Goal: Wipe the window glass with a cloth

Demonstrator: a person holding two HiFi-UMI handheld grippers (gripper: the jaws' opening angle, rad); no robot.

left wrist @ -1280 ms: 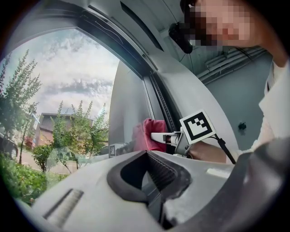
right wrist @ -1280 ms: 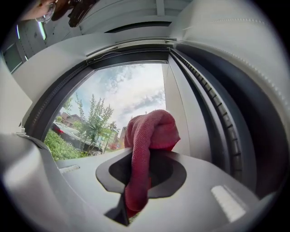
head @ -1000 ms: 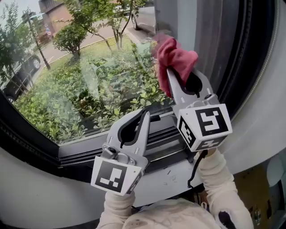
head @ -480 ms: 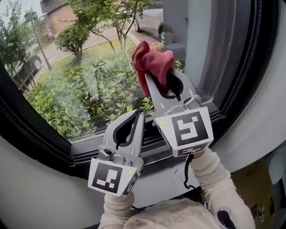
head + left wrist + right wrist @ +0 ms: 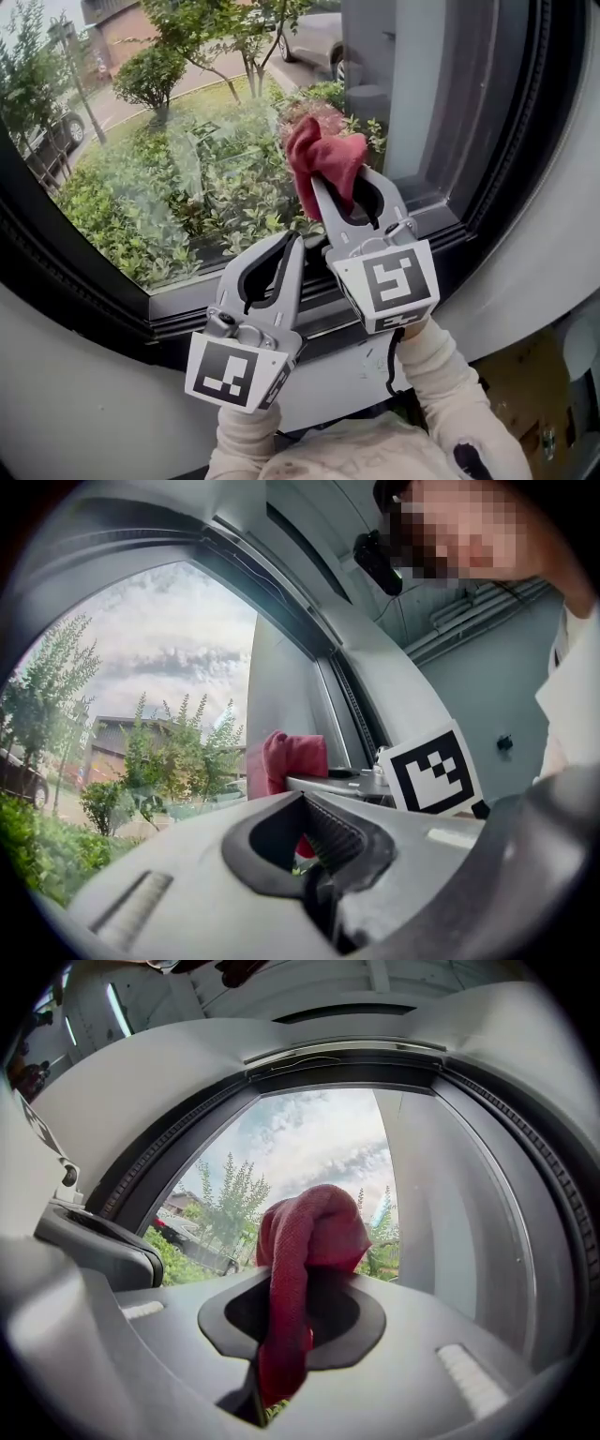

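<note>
The window glass (image 5: 178, 131) fills the upper left of the head view, with shrubs and a street behind it. A red cloth (image 5: 322, 159) is bunched at the tip of my right gripper (image 5: 330, 184), which is shut on it and holds it against the lower right part of the glass. The right gripper view has the cloth (image 5: 300, 1269) draped over the closed jaws, with the pane (image 5: 309, 1157) beyond. My left gripper (image 5: 292, 242) hangs lower, near the sill, shut and holding nothing. From the left gripper view the cloth (image 5: 286, 761) sits beyond my left gripper (image 5: 314, 883).
A dark window frame (image 5: 511, 141) curves round the glass at the right and along the bottom (image 5: 84, 291). A grey sill track (image 5: 319, 309) runs below the pane. A white wall (image 5: 75, 412) lies under it. Cream sleeves (image 5: 450, 394) reach up from below.
The right gripper has carried the red cloth leftward and then slightly down across the glass. The left gripper has barely moved.
</note>
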